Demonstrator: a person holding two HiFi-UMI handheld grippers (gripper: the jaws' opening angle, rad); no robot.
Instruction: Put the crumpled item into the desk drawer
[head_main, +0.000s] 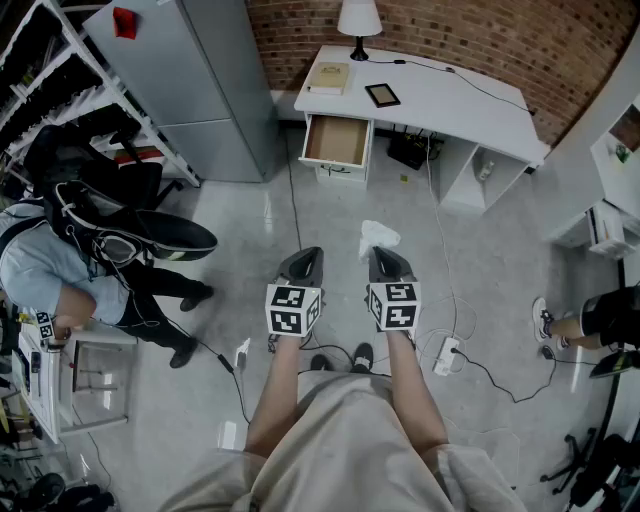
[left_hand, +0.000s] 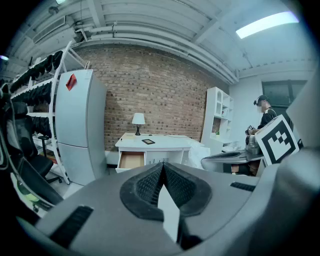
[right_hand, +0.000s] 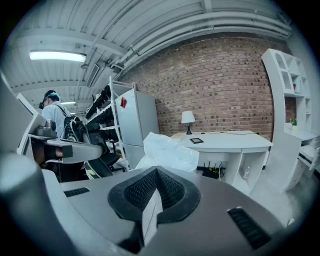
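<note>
A crumpled white plastic item (head_main: 378, 236) sticks out ahead of my right gripper (head_main: 384, 256), whose jaws are shut on it; in the right gripper view the crumpled item (right_hand: 167, 151) bulges just past the gripper's tip (right_hand: 156, 172). My left gripper (head_main: 305, 258) is held beside it, shut and empty, its tip (left_hand: 162, 167) pointing towards the desk. The white desk (head_main: 450, 108) stands ahead by the brick wall, its drawer (head_main: 337, 142) pulled open and showing a bare wooden bottom; the same drawer (left_hand: 131, 161) appears in the left gripper view.
On the desk are a lamp (head_main: 359, 22), a book (head_main: 329, 77) and a tablet (head_main: 382, 95). A grey cabinet (head_main: 190, 80) stands left of the desk, with a person (head_main: 60, 270) and a chair at far left. Cables and a power strip (head_main: 445, 355) lie on the floor.
</note>
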